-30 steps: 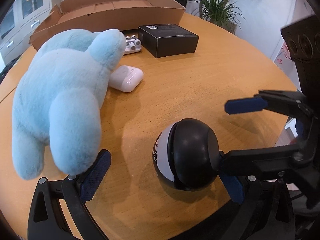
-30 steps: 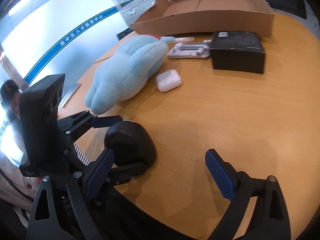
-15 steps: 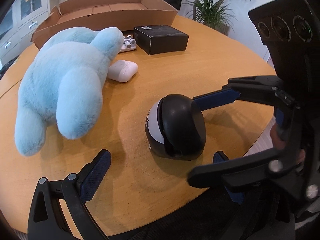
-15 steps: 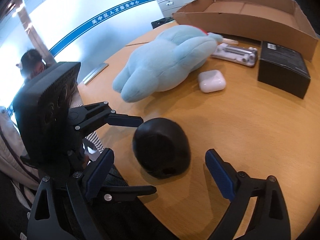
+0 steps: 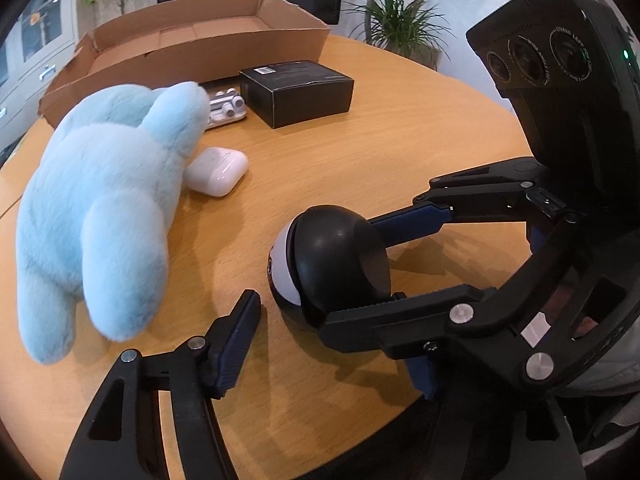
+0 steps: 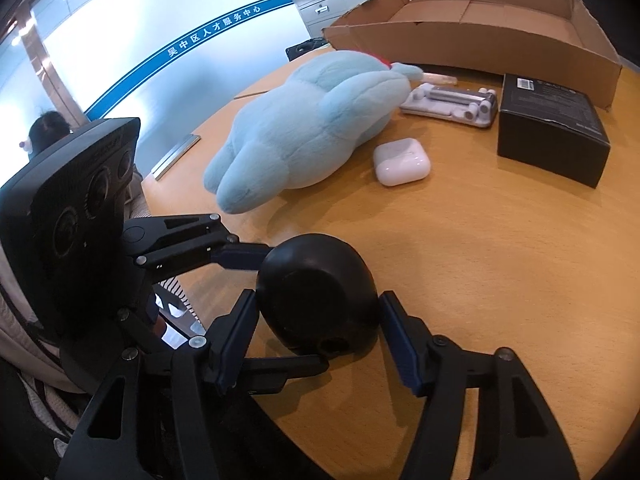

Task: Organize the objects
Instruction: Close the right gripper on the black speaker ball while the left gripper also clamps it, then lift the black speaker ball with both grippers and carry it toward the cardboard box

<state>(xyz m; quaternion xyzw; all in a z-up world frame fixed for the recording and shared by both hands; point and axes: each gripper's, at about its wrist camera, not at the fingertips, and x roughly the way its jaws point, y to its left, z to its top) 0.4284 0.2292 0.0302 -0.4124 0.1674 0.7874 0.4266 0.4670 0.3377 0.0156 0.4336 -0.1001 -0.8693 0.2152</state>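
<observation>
Two grippers just closing round black ball-shaped device (image 6: pixel 316 296) at table (image 6: pixel 500 264) near edge, 6 o'clock: right gripper (image 6: pixel 316 330) pads touching its sides, left gripper (image 5: pixel 332 336) clamp unclear. You confirm both holds, lift level toward cardboard box (image 6: pixel 480 46), 12 o'clock.

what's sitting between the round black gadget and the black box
Nothing: bare wooden table separates the round black gadget from the black box in the right wrist view. The white earbud case lies off to the side.

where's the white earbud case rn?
White earbud case lies on the round table, against the blue plush toy; the black box sits to its right in the right wrist view.
</observation>
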